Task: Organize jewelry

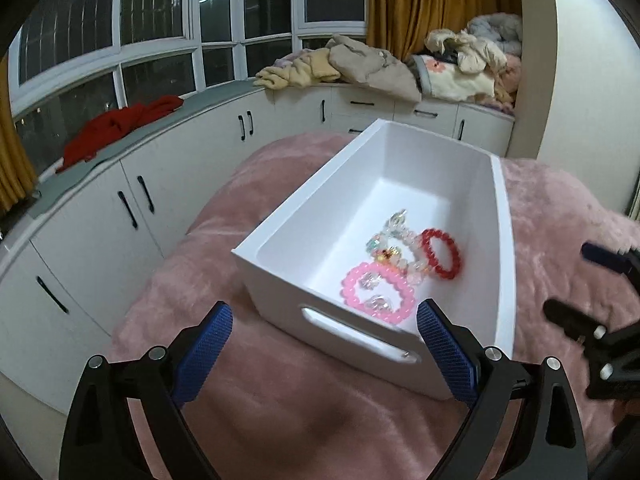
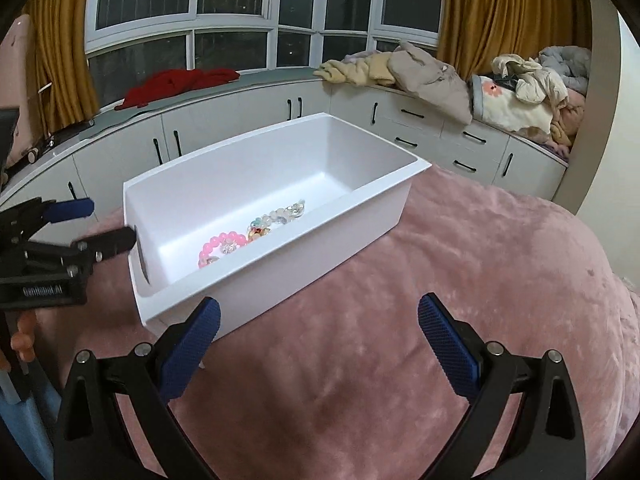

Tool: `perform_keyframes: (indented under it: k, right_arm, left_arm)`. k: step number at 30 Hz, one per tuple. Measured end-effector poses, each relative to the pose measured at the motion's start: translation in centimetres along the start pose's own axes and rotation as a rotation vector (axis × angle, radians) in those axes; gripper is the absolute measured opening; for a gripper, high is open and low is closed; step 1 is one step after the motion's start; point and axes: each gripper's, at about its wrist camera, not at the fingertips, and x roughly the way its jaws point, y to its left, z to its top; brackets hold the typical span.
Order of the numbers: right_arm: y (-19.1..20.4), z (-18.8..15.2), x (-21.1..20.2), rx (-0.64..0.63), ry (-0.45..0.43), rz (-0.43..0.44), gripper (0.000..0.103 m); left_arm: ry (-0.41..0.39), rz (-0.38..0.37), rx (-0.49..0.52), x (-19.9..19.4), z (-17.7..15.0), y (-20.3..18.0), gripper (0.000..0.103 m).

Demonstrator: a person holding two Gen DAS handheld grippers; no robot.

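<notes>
Both claws spread wide and empty, left claw [image 1: 324,344] at white bin [image 1: 280,216] handle edge, right claw [image 2: 320,340] over pink blanket [image 2: 460,272]

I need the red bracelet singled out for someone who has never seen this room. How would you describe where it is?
Find the white bin sitting on the pink blanket. On its floor lies a small cluster of beaded bracelets. The red bracelet is the dark red ring of round beads at the cluster's right edge in the left wrist view, beside the clear crystal bracelet and smaller than the pink bracelet.
</notes>
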Motion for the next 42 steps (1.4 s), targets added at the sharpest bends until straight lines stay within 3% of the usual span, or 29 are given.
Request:
perform_keyframes:
  k: [42]
  right_arm:
    - [1.6, 2.2, 0.0, -0.047, 0.019, 0.01, 0.098]
  left_arm:
    - [0.007, -0.008, 0.047, -0.4, -0.7, -1.1, 0.098]
